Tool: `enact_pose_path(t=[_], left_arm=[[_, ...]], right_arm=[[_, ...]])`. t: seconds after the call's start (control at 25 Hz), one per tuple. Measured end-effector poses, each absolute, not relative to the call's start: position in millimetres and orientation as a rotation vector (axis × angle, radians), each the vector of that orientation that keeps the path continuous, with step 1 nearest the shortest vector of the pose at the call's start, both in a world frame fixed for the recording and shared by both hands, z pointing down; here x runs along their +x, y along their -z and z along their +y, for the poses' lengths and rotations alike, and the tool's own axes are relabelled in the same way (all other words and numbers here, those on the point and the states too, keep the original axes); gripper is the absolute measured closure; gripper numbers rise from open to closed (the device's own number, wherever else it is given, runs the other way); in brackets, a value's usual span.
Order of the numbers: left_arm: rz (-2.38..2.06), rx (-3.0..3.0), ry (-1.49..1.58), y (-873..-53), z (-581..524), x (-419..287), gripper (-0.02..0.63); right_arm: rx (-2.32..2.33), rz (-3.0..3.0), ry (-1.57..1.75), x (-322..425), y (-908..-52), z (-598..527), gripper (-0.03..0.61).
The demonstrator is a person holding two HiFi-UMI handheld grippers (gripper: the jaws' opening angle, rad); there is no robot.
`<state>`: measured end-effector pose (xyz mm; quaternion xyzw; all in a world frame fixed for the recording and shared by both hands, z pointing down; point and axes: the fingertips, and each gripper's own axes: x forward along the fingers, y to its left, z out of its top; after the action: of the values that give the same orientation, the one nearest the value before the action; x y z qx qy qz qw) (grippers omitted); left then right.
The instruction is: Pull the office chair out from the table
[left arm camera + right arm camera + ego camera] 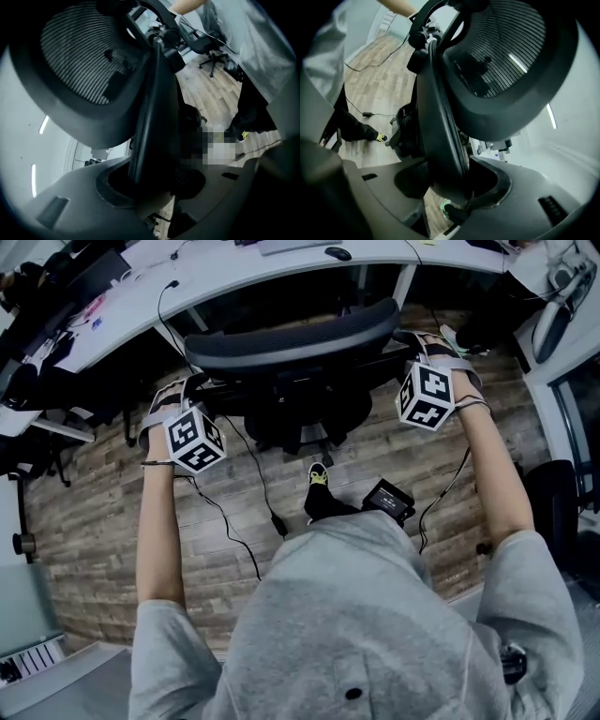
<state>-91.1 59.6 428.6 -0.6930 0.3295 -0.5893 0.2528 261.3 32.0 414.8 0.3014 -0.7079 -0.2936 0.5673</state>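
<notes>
**Two grippers slack at the chair's back**

Parked on the wood floor [94, 521] just in front of the curved white table [234, 282]: the chair [291, 338], backrest toward the person, dark star base showing below it. Seat hidden behind the backrest, so no telling how far under the table.

At the backrest's left edge, the left gripper [173, 173]. Jaws well apart, with the dark frame edge standing up between them and resting in the notch of one jaw. No squeeze on it to be seen.

At the backrest's right edge, the right gripper [450, 183]. Jaws spread wide, frame edge between them too, with a strip of floor showing through the gap beside it. Nothing clamped here either.

Ribbed mesh of the backrest filling the upper part of both gripper views.

Both arms stretched forward, a marker cube on top of each gripper.

On the floor between person and chair: a thin black cable [239, 540], a shoe [319, 474] with a yellow toe, and a small black box [389, 498] just beside it. On the table, a mouse [338, 253].
</notes>
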Motion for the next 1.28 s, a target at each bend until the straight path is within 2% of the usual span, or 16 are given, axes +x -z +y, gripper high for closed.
enact_pose_path(t=[0.4,0.6,0.88,0.96,1.0,1.04,1.12,1.16,1.28], left_arm=[[0.981,-2.074,1.473,-419,71,-109,0.416],[1.071,-2.13,1.378,-412,77,-119,0.399],[1.289,-2.376,1.222,-418,88,-149,0.377],[1.42,-2.466,1.172,-430,99,-164,0.379],[1.495,-2.521,1.132,-437,106,-169,0.385],[1.573,-2.572,1.075,-442,115,-172,0.419],[1.724,-2.63,0.939,-449,134,-173,0.546],[1.785,-2.637,0.887,-450,144,-169,0.58],[1.906,-2.63,0.811,-447,169,-141,0.601]], right_arm=[[1.016,-1.933,0.535,298,-363,77,0.365],[1.121,-2.165,0.356,288,-350,109,0.368],[1.189,-2.448,0.113,256,-340,141,0.407],[1.202,-2.489,0.06,251,-341,145,0.439],[1.212,-2.509,0.03,249,-341,146,0.477],[1.22,-2.532,-0.006,246,-342,148,0.516],[1.218,-2.582,-0.087,239,-345,152,0.529],[1.215,-2.601,-0.121,235,-347,154,0.532],[1.224,-2.633,-0.191,224,-351,160,0.532]])
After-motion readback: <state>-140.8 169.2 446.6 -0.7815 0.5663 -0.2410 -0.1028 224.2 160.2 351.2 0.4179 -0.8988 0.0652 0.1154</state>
